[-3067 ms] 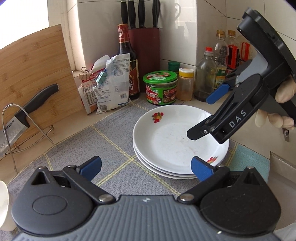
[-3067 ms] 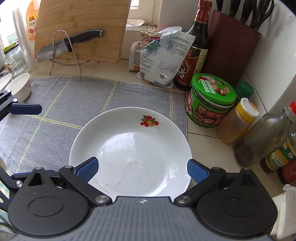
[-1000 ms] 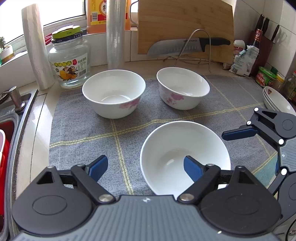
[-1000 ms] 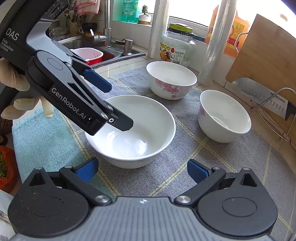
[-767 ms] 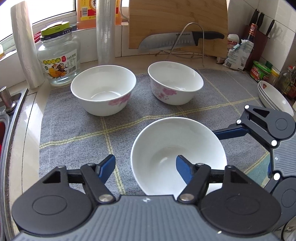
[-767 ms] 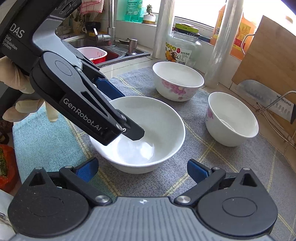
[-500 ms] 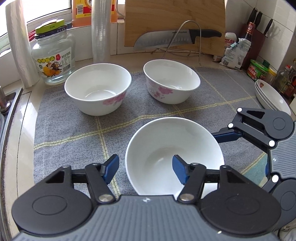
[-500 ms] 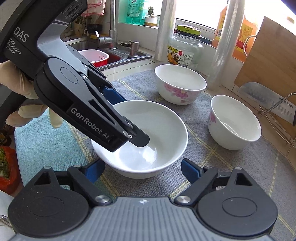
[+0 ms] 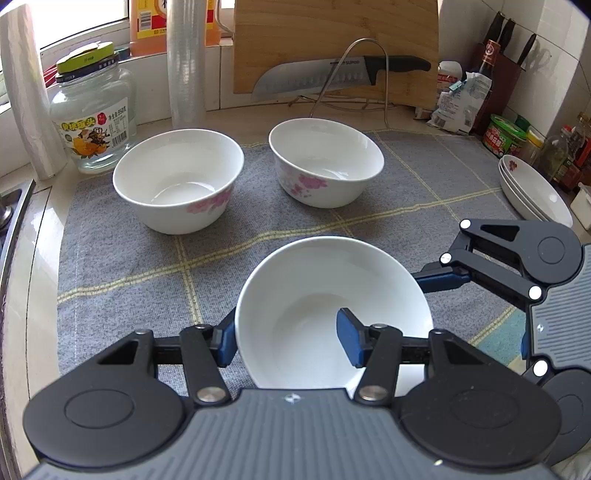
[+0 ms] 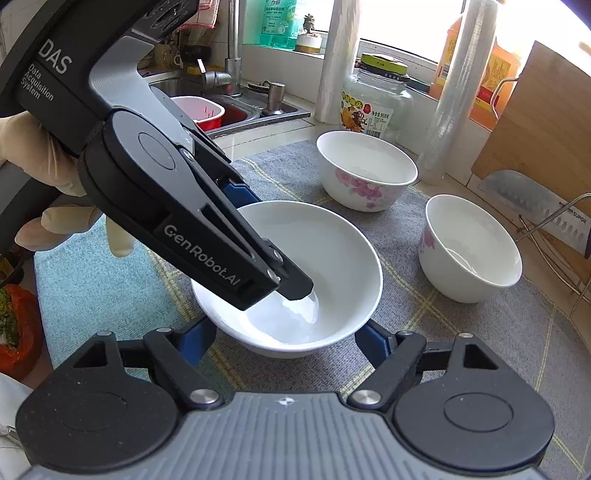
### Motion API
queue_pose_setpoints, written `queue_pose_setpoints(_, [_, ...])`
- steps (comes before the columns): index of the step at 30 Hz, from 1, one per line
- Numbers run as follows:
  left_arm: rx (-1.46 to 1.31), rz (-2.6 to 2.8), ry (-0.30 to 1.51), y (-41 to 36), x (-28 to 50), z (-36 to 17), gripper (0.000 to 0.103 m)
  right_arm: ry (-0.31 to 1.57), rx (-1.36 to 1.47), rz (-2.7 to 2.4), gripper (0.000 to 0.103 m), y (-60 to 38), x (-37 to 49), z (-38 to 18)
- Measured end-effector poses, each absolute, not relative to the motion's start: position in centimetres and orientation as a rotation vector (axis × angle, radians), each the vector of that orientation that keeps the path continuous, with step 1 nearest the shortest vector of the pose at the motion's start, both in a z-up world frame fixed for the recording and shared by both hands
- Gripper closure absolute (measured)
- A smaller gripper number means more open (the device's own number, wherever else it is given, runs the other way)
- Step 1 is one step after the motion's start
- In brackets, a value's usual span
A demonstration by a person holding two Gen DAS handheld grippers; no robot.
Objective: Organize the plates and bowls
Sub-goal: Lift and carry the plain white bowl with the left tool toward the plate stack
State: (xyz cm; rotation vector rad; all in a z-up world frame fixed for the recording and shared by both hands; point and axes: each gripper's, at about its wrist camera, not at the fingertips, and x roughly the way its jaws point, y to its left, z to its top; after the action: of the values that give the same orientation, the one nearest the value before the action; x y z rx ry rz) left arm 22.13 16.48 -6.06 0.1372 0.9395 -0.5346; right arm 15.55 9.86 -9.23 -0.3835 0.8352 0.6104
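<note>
A plain white bowl (image 9: 314, 288) (image 10: 332, 251) stands on the grey cloth mat (image 9: 129, 258). My left gripper (image 9: 286, 343) is shut on its near rim, one pad inside and one outside. From the right wrist view, its fingers (image 10: 291, 286) reach down into the bowl. My right gripper (image 10: 284, 343) straddles the bowl low down; its jaws are closing and both pads touch the bowl's outer wall. Two flowered bowls (image 9: 177, 181) (image 9: 325, 166) stand behind. A stack of plates (image 9: 535, 192) lies at the far right.
A knife on a wire rack (image 9: 343, 74) leans against a cutting board (image 9: 332, 33) at the back. A glass jar (image 9: 92, 118) and film rolls (image 9: 186, 62) stand at the back left. Bottles and a green tin (image 9: 504, 136) crowd the right. A sink (image 10: 236, 99) lies beyond the mat.
Both grippers left the plate stack and came to the plain bowl. Over the last second the left jaws closed on its rim and the right jaws closed in against its sides.
</note>
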Motion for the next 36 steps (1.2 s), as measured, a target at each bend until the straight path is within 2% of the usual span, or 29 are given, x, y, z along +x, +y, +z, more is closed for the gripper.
queue_pose_setpoints(36, [0.246, -0.761, 0.894, 2.4, 21.4, -4.1, 0.049, 0.843, -0.308, 0.383, 0.018, -2.7, 11.9, -6.7])
